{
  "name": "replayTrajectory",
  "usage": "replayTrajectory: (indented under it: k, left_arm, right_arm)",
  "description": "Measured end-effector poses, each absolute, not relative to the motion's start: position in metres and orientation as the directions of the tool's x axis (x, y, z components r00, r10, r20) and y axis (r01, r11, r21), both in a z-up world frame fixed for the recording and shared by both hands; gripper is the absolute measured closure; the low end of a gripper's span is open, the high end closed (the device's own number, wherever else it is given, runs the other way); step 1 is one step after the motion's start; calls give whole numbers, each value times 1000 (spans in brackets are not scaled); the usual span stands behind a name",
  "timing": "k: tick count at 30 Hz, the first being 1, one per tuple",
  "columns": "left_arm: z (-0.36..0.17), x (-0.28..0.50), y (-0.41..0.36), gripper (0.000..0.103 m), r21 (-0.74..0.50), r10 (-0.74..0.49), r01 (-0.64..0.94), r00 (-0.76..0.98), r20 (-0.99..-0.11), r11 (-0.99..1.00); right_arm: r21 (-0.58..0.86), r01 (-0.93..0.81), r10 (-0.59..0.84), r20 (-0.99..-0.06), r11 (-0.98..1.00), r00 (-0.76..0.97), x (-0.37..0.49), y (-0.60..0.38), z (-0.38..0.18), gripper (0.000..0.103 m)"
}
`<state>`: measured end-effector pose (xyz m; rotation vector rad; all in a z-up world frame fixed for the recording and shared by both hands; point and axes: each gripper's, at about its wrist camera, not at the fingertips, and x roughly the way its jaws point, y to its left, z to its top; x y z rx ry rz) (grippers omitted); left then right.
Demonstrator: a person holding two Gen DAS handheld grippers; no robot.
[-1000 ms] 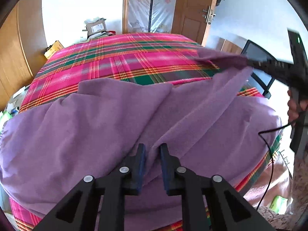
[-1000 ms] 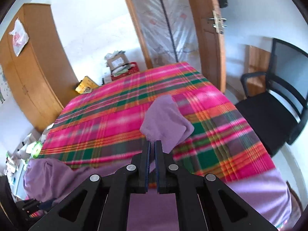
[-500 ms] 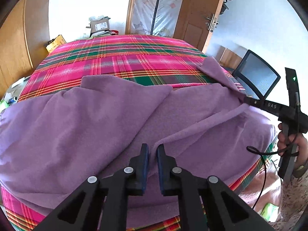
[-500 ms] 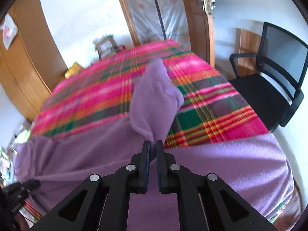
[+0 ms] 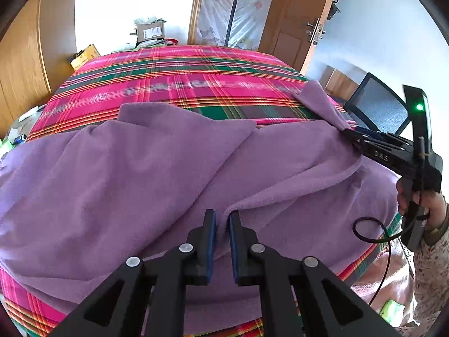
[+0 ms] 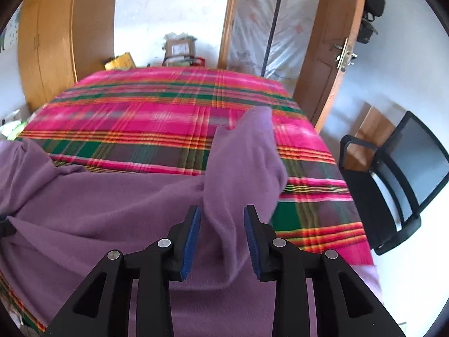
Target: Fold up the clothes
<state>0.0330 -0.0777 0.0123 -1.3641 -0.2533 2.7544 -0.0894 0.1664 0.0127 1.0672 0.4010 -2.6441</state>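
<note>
A large purple fleece garment lies spread and rumpled over the near half of the bed. My left gripper is nearly closed, its pads pinching a ridge of the fleece at its near edge. My right gripper has its jaws open, with a raised purple flap standing loose between the pads. In the left wrist view the right gripper shows at the right side of the bed, against the garment's far right corner.
The bed carries a pink, green and orange plaid cover. A black office chair stands right of the bed. A wooden door, a wardrobe and cardboard boxes lie beyond the bed.
My right gripper came down toward the bed with the purple corner and its jaws have opened, releasing the cloth. My left gripper stayed closed on the near edge.
</note>
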Motion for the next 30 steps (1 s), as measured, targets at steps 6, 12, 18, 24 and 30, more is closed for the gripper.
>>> replayTrajectory:
  k: [6,12,18,24,30]
  left_arm:
    - [11,30,-75,93,-143,103,20,-598,-795,-990]
    - [11,27,-71,93,-114,77,22,-601,-795,-993]
    - [8,23,-62,91,-75,59,2,-594,-803,-997]
    - [7,17,-60,91,-58,49,-3,-585,-809,-998]
    - [5,16,-61,91,-78,58,9,-582,-811,-997]
  right_arm:
    - [-166,352,-118,-742,-921,-660,-100,163,3,69]
    - [-156,312,-93,-751,-937,-654,-118,168,1,69]
    - [-143,338,-111,-769,-930,-630,-129,159,-3,69]
    - [-92,313,-128,-778,-945,-615,-139,166,-3,74]
    - [-71,306,-141,-774,-950,-617,-142,172,-3,93]
